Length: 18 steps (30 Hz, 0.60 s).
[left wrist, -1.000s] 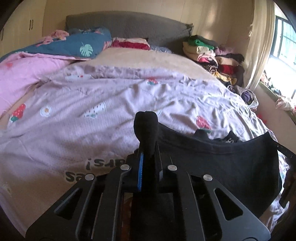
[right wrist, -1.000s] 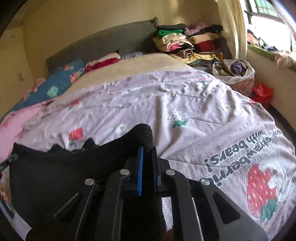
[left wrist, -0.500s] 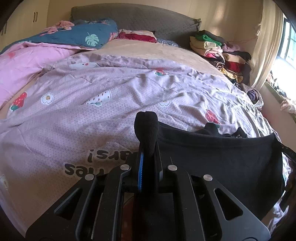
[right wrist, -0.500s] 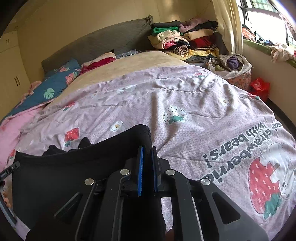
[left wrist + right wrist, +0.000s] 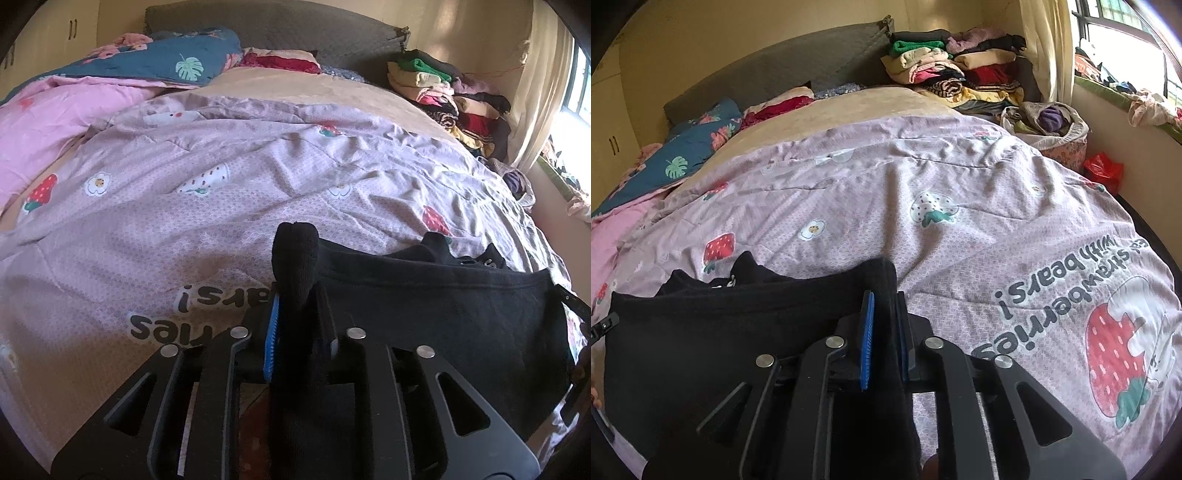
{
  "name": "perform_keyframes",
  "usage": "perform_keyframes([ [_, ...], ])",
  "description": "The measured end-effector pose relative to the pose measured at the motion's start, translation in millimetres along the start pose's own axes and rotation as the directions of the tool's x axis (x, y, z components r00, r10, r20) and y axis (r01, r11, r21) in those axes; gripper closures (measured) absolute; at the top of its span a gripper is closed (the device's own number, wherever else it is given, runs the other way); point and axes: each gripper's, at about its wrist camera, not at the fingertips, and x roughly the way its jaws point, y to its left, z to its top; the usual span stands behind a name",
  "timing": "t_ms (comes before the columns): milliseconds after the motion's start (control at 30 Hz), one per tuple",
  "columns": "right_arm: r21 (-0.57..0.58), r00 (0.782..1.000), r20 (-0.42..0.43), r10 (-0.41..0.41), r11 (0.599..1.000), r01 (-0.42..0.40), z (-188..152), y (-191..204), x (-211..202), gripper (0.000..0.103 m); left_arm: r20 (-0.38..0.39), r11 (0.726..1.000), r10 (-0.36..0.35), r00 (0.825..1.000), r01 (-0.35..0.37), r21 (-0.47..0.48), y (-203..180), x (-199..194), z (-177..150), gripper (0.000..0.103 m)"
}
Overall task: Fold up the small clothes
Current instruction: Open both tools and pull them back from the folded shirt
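A black garment (image 5: 443, 306) is stretched between my two grippers, just above the near part of the bed. My left gripper (image 5: 295, 295) is shut on its left corner, which bunches up out of the jaws. My right gripper (image 5: 884, 299) is shut on its right corner; the garment (image 5: 720, 332) spreads to the left in that view. The far part of the garment lies on the lilac strawberry quilt (image 5: 258, 177). A white label shows at its far edge. The tip of the other gripper shows at the frame edge in each view.
The quilt (image 5: 960, 221) covers most of the bed. A pink blanket (image 5: 48, 122) and a blue leaf-print duvet (image 5: 166, 62) lie at the far left. A pile of folded clothes (image 5: 953, 70) stands at the headboard's right. A basket of clothes (image 5: 1052, 125) sits on the floor by the window.
Both grippers have moved forward over the bed and a little lower, carrying the black garment. The garment is stretched flatter and its far part lies further onto the quilt.
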Motion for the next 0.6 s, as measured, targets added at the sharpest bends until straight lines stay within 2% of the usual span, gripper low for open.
perform_keyframes([
  [67,0.020,1.000,-0.002,0.009,1.000,-0.009,1,-4,-1,0.068,0.004,1.000,0.012,1.000,-0.012,-0.002,1,-2,0,0.085],
  [100,0.027,1.000,-0.001,0.011,1.000,-0.011,1,-5,-3,0.065,0.007,1.000,0.017,1.000,-0.017,-0.003,2,-3,1,0.083],
  [133,0.033,1.000,-0.001,0.016,0.999,-0.016,2,-5,-4,0.058,0.010,1.000,0.022,1.000,-0.022,-0.004,3,-4,2,0.076],
  [200,0.037,1.000,0.003,0.024,0.999,-0.025,3,-6,-9,0.055,0.020,0.999,0.034,0.999,-0.034,-0.013,6,-8,3,0.066],
  [267,0.035,1.000,0.011,0.029,0.999,-0.029,3,-6,-14,0.047,0.027,0.999,0.034,0.999,-0.033,-0.028,10,-14,4,0.063],
  [433,0.009,0.999,0.003,0.045,0.999,-0.045,-5,-6,-27,0.044,0.027,0.998,0.029,0.999,-0.027,-0.059,19,-27,2,0.049],
  [533,0.021,0.998,-0.014,0.068,0.998,-0.067,-15,-11,-37,0.043,-0.002,0.997,0.002,1.000,-0.002,-0.083,27,-31,-5,0.049],
  [600,0.039,0.996,-0.025,0.086,0.996,-0.085,-22,-15,-42,0.043,-0.042,0.993,-0.045,0.998,0.040,-0.113,32,-31,-16,0.048],
])
